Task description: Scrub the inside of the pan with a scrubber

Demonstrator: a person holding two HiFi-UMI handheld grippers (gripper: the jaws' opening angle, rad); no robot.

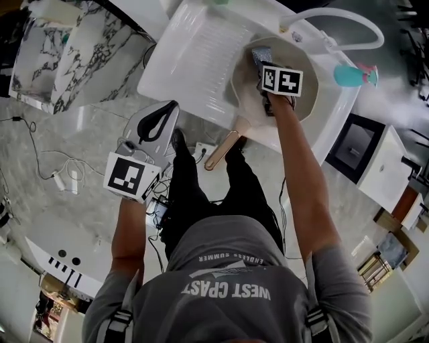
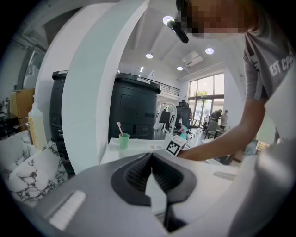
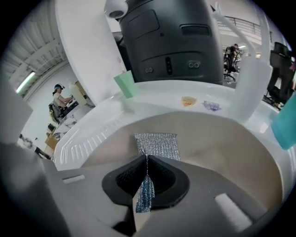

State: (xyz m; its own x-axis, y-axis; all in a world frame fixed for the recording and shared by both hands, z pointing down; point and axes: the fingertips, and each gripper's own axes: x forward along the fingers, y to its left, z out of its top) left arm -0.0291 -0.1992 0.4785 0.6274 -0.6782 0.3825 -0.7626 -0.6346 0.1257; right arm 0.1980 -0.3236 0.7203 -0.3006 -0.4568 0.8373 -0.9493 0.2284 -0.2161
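Right below the head camera, the grey shirt point(image 1: 234, 281) reads WEST COAST, with ENDLESS SUMMER in smaller print. Out to the left, the left tool point(image 1: 171, 107) hangs over the floor point(image 1: 74, 201), well short of the sink. Its jaws are pinched together with nothing in them. Loose cables point(image 1: 47, 164) trail on the floor beside it.

Next up, the pan's wooden handle point(image 1: 224, 149) pokes out past the front edge of the white sink point(image 1: 333, 110). The beige pan point(image 1: 305, 63) pretty much fills the basin, so its rim sits close to the sink walls. The right tool point(image 1: 263, 69) is down inside it, jaws narrow and clamped on the silver mesh scrubber point(image 1: 261, 53). The scrubber lies flat against the pan's far inner side, with bare pan on both sides of it.

The ribbed drainboard point(image 1: 194, 60) runs off to the left. Behind that there's a white faucet point(image 1: 338, 19) arcing over, a teal bottle point(image 1: 348, 75) on the right rim, a green cup point(image 3: 124, 84) back left, and a marble counter point(image 1: 60, 53) beyond.
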